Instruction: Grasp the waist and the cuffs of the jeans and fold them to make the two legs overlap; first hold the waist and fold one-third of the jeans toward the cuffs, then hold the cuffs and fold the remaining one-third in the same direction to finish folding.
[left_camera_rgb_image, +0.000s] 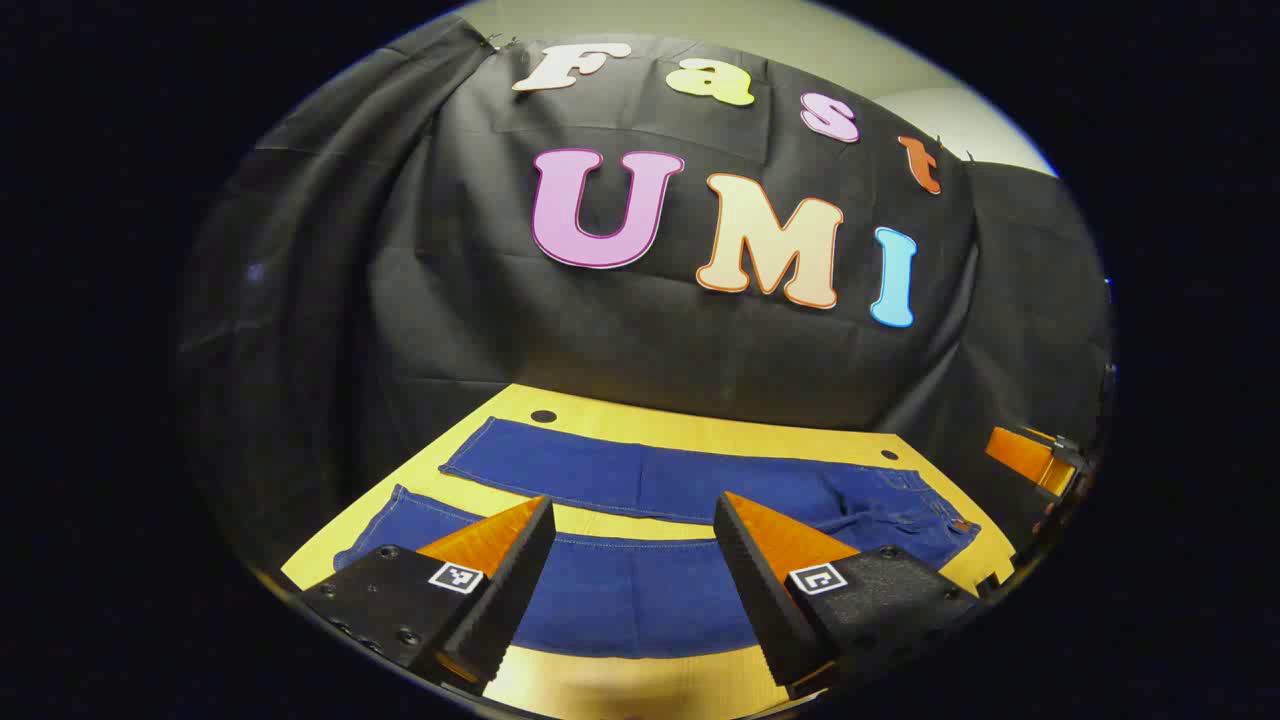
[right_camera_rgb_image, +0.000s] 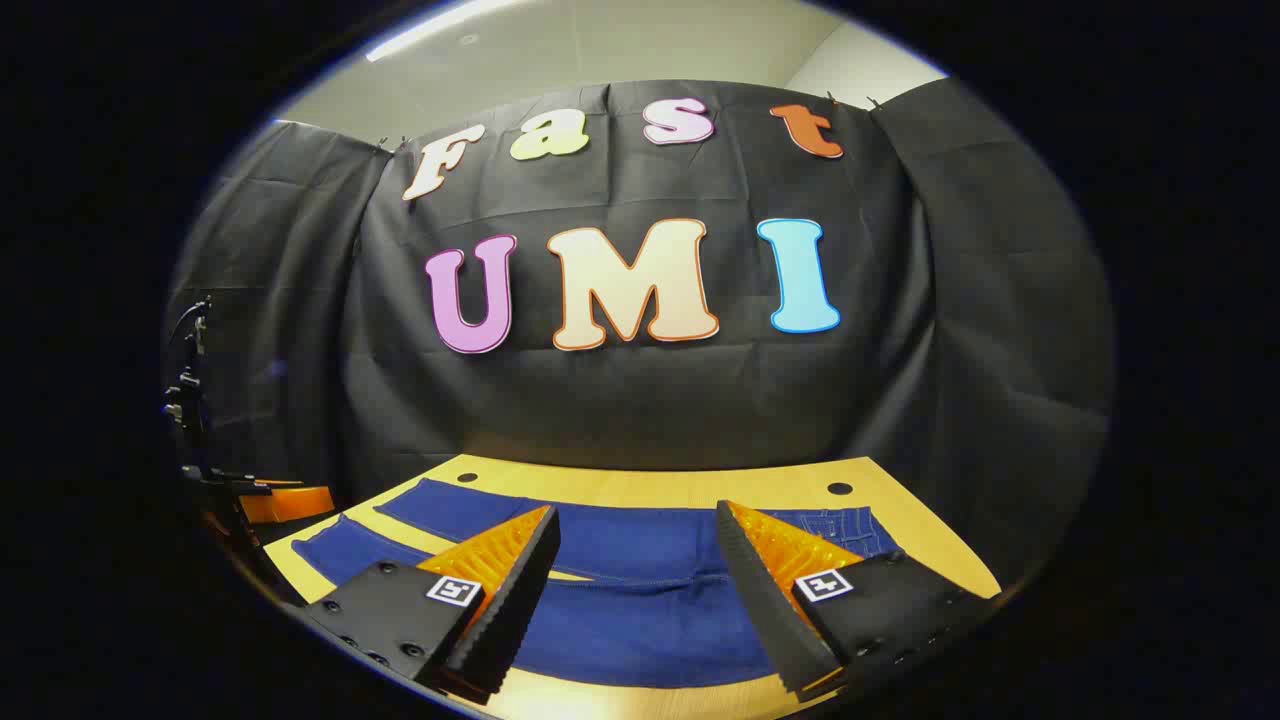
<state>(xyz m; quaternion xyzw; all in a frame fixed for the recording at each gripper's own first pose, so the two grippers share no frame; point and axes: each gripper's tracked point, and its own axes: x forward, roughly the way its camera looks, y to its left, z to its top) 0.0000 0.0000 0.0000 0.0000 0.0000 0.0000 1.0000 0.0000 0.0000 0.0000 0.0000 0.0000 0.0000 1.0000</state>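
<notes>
- Jeans (left_camera_rgb_image: 640, 480) lie flat across my bench (left_camera_rgb_image: 700, 430), legs apart, waist on the right; nothing folded yet.
- Left gripper (left_camera_rgb_image: 634, 545) and right gripper (right_camera_rgb_image: 637, 550) hover spread wide, holding nothing.
- Leg overlap and both thirds remain.

A yellow wooden desk (left_camera_rgb_image: 620, 425) runs across the lower part of the left gripper view, with a small dark round hole (left_camera_rgb_image: 543, 416) near its far edge at 11 o'clock and another hole (left_camera_rgb_image: 889, 455) toward 3 o'clock. Black cloth (left_camera_rgb_image: 400, 300) hangs behind it as the booth's wall. Above the cloth, at 12 o'clock, a pale ceiling (right_camera_rgb_image: 600, 45) carries a light strip (right_camera_rgb_image: 440, 28).
</notes>
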